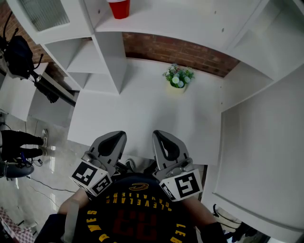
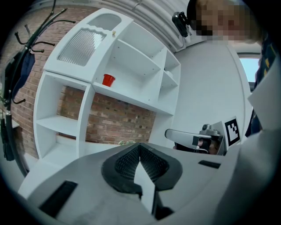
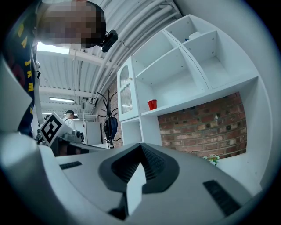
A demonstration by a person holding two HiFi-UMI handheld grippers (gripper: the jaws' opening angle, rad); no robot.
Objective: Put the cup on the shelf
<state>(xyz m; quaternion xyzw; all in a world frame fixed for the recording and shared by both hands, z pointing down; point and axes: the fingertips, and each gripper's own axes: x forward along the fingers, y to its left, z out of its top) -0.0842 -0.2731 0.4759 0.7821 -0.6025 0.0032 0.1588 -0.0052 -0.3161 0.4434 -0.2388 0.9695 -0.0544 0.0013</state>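
Left gripper [image 1: 115, 141] is held low at the worktop [image 1: 142, 114] edge, fingers clenched on nothing. The red cup [image 1: 119, 8] is seen upright on the shelf [image 1: 190, 21] (placing looks done). Right gripper [image 1: 162, 141] is likewise clenched and empty; no further move seems needed.

Cup [image 1: 119, 8]: glossy red plastic.
Shelf [image 1: 190, 23]: smooth, matt white board.
Wall [image 1: 190, 52]: rough red brick.
Floor [image 1: 54, 163]: glossy pale tiles.
Left gripper [image 2: 139, 146]: matt grey plastic, black ribbed pads [image 2: 125, 163].
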